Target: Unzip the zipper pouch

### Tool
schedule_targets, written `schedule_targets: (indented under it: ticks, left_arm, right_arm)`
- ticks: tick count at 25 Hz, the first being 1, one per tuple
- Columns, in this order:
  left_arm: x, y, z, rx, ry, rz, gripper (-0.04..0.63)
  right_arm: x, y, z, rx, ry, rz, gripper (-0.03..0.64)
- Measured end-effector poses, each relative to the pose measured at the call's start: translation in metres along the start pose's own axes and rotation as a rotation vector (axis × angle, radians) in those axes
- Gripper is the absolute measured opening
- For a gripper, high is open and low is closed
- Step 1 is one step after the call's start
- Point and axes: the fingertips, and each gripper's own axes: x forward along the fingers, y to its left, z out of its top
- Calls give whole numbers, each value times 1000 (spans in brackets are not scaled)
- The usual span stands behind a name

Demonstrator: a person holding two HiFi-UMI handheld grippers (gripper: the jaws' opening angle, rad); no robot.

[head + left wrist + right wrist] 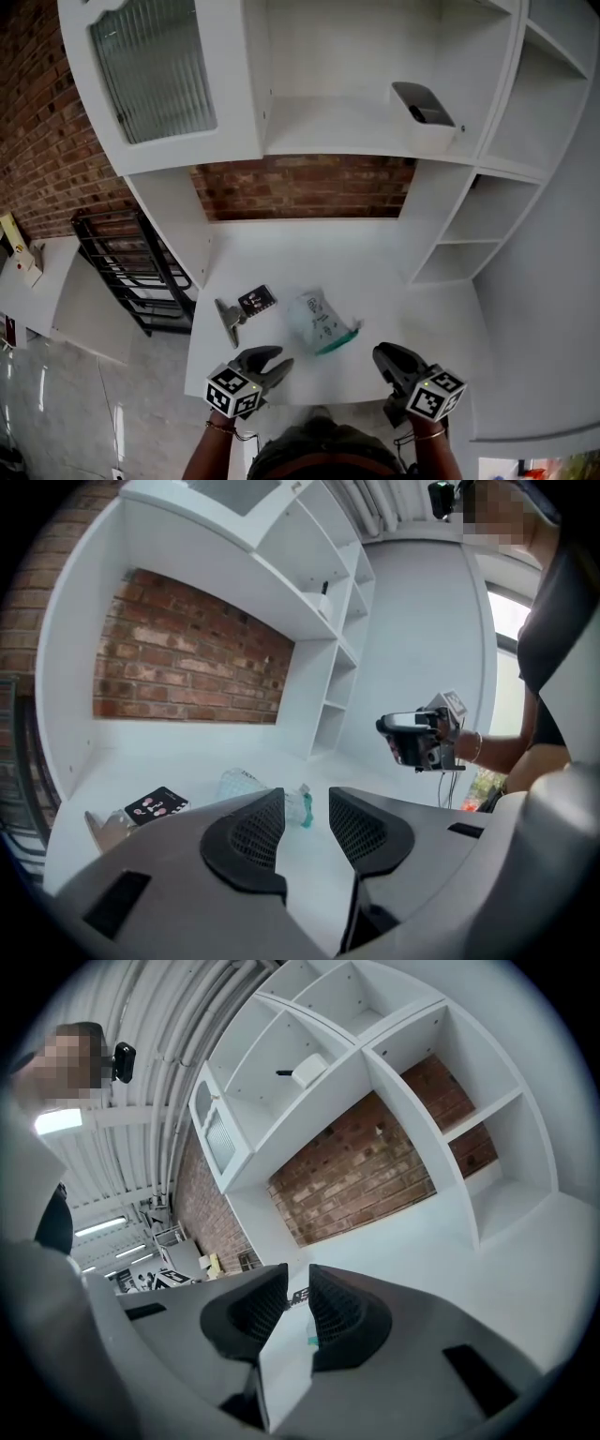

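Note:
The zipper pouch (319, 323) lies on the white desk (281, 253), a clear mesh bag with a teal zipper end toward the right. In the left gripper view the pouch (246, 785) lies just beyond the jaws. My left gripper (275, 363) hovers near the desk's front edge, left of the pouch. Its jaws (307, 803) stand apart with nothing between them. My right gripper (386, 357) is to the pouch's right, also seen as the right gripper (412, 738) held in a hand. Its jaws (298, 1290) show a narrow gap and hold nothing.
A black card (255, 300) and a metal clip (228, 321) lie left of the pouch. White shelving surrounds the desk, with a grey box (422, 105) on the upper shelf. A black rack (131, 262) stands to the left.

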Motion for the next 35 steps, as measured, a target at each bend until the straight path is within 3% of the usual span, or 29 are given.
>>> schedule_targets:
  ticks: [10, 19, 26, 35]
  left_arm:
    - [-83, -17, -3, 34, -79, 141, 5]
    - [-116, -27, -3, 71, -102, 216, 3]
    - [-134, -22, 2, 28, -161, 293, 3]
    - [-149, -19, 5, 32, -176, 352, 3]
  right_arm:
    - [-20, 40, -13, -120, -66, -162, 17]
    - [-38, 58, -28, -199, -65, -242, 0]
    - [-38, 66, -33, -211, -66, -263, 0]
    - [-32, 76, -37, -284, -77, -299, 0]
